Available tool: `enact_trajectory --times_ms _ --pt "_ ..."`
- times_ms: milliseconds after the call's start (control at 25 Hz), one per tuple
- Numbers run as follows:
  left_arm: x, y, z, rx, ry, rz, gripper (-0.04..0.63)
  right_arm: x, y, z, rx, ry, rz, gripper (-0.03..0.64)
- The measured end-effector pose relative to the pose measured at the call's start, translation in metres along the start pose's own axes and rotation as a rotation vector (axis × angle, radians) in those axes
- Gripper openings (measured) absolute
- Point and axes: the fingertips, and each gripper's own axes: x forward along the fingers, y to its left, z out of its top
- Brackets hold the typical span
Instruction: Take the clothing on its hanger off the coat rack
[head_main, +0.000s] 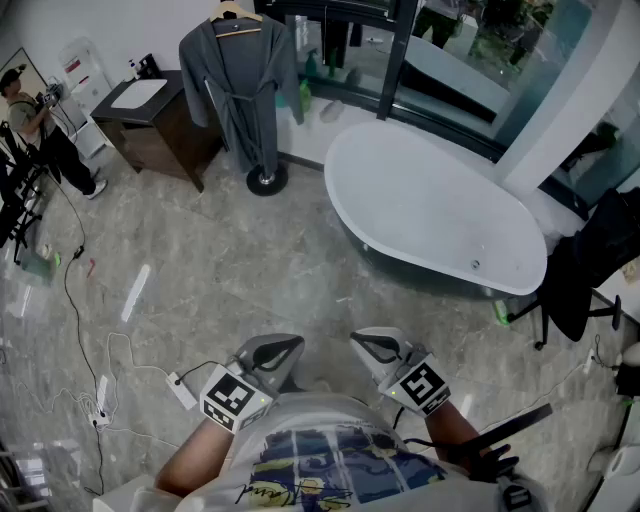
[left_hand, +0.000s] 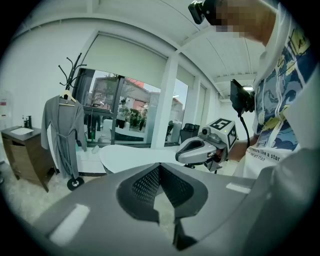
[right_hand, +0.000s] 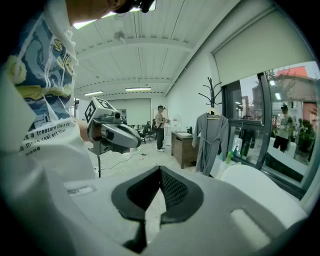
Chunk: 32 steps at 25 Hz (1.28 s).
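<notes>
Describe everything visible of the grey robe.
The grey robe looks like soft cloth, long-sleeved, with a belt tied at the waist. It hangs upright on a light wooden hanger from the black coat rack, its hem near the rack's round base, between the dark cabinet and the white bathtub. Nothing else touches it.

Head view: crown of the coat rack (head_main: 266, 181) cut off by the upper edge, pole hidden behind the grey robe (head_main: 238, 90), only the round base showing. Hook of the hanger (head_main: 236, 13) lost at the same edge. Bystander (head_main: 35, 120) small at the left edge, object in the hands too small to tell. Dark-draped chair (head_main: 580, 270) clipped by the right edge. Dark items at the back of the counter (head_main: 165, 135) too small to identify. Green bottles (head_main: 304, 95) by the window, labels unreadable. Left gripper view: rack pole likewise covered by the robe, hooks alone visible above.
</notes>
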Motion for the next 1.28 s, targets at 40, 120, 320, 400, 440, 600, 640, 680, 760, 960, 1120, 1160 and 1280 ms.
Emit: enact_trajectory --times_ms 40,120,320,400,440,600,640,680,760,960,1120,1160,1280 --pt "0.001 0.000 0.001 0.001 0.001 0.001 0.002 -0.001 -0.001 0.000 -0.002 -0.001 0.000 0.002" --pt "0.002 0.000 0.003 0.005 0.001 0.007 0.002 -0.003 -0.004 0.000 -0.005 -0.002 0.000 0.002" --pt "0.002 0.009 0.004 -0.015 0.001 0.027 0.002 0.003 -0.007 -0.003 0.004 0.006 0.017 0.002" --pt "0.002 0.017 0.004 -0.028 0.001 0.025 0.002 0.011 -0.011 -0.002 0.006 0.011 0.024 0.002" --pt "0.003 0.022 0.004 -0.033 0.000 0.024 0.002 0.016 -0.014 0.000 0.005 0.014 0.027 0.002" --pt "0.009 0.053 0.007 -0.053 -0.012 0.025 0.002 0.042 -0.030 0.005 0.007 0.026 0.040 0.002" --pt "0.011 0.064 0.009 -0.057 -0.016 0.026 0.002 0.050 -0.035 0.007 0.009 0.030 0.044 0.002" --pt "0.013 0.075 0.013 -0.060 -0.022 0.027 0.002 0.058 -0.040 0.012 0.006 0.034 0.049 0.002" --pt "0.016 0.100 0.023 -0.064 -0.040 0.029 0.002 0.076 -0.053 0.023 -0.017 0.042 0.054 0.003" --pt "0.015 0.175 0.048 -0.057 -0.074 0.045 0.002 0.140 -0.099 0.058 -0.054 0.037 0.059 0.066" --pt "-0.002 0.238 0.067 -0.038 -0.086 0.081 0.002 0.197 -0.132 0.099 -0.090 -0.002 0.065 0.074" --pt "-0.006 0.254 0.071 -0.032 -0.087 0.095 0.002 0.211 -0.140 0.108 -0.098 -0.013 0.069 0.077" --pt "-0.014 0.297 0.080 -0.038 -0.099 0.150 0.002 0.250 -0.164 0.131 -0.126 -0.020 0.099 0.092"
